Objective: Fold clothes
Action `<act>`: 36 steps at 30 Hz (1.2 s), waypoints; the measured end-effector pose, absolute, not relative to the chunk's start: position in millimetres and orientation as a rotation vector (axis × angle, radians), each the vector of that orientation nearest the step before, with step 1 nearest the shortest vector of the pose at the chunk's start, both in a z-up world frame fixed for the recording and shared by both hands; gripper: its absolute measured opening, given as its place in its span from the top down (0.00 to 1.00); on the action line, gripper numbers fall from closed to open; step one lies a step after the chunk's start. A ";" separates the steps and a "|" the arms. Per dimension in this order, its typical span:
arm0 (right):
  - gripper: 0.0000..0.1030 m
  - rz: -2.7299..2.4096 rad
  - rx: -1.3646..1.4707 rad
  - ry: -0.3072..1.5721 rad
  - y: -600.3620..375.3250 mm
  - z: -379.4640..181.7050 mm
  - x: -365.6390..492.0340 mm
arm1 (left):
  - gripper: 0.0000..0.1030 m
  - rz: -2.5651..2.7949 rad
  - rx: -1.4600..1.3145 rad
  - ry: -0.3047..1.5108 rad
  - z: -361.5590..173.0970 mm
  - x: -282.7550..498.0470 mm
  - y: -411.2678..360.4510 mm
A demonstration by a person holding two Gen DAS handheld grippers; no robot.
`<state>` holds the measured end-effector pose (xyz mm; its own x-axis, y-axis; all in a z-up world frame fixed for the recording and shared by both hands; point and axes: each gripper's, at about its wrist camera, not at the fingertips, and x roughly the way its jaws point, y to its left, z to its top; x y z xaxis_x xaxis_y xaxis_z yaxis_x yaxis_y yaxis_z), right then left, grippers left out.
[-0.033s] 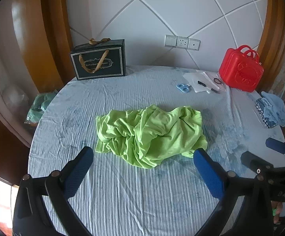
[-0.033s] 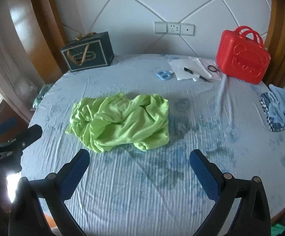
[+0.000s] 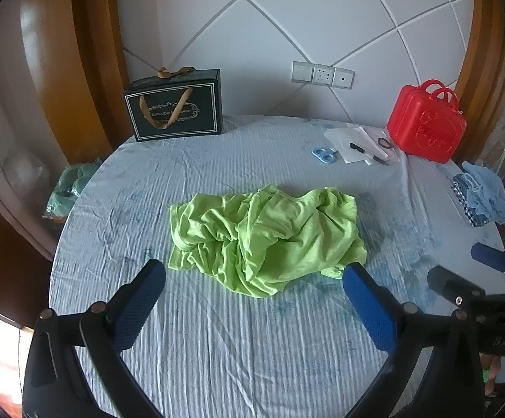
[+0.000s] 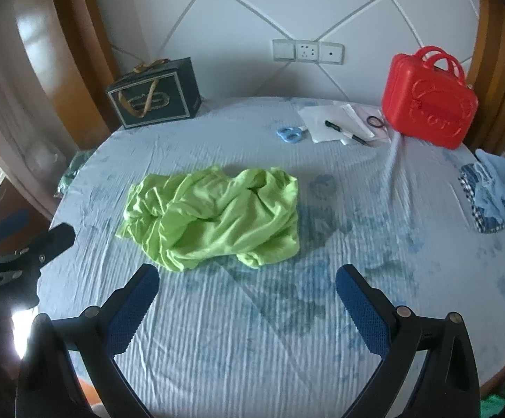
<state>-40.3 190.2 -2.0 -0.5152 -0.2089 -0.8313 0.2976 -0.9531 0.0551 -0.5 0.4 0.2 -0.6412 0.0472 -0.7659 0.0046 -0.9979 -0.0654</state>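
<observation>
Both tools hang wide open with nothing in them, left tool (image 3: 252,282) and right tool (image 4: 247,278) just short of the green shirt (image 3: 266,237), probably lined up for a grab. The shirt's crumpled mid-table (image 3: 252,348), not folded.

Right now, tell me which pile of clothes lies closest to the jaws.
The bright green garment, crumpled mid-table just ahead of both open grippers. The blue clothes sit far off at the table's right edge.
</observation>
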 end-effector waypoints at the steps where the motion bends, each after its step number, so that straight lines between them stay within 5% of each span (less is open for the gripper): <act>1: 0.00 -2.502 1.351 0.125 193.9 -2.0 -40.0 | 0.00 2.826 -1.318 -0.082 0.4 -0.8 0.7; 36: 0.00 -2.558 1.299 0.042 241.7 5.1 -27.5 | 0.00 2.824 -1.330 -0.005 9.0 2.1 11.9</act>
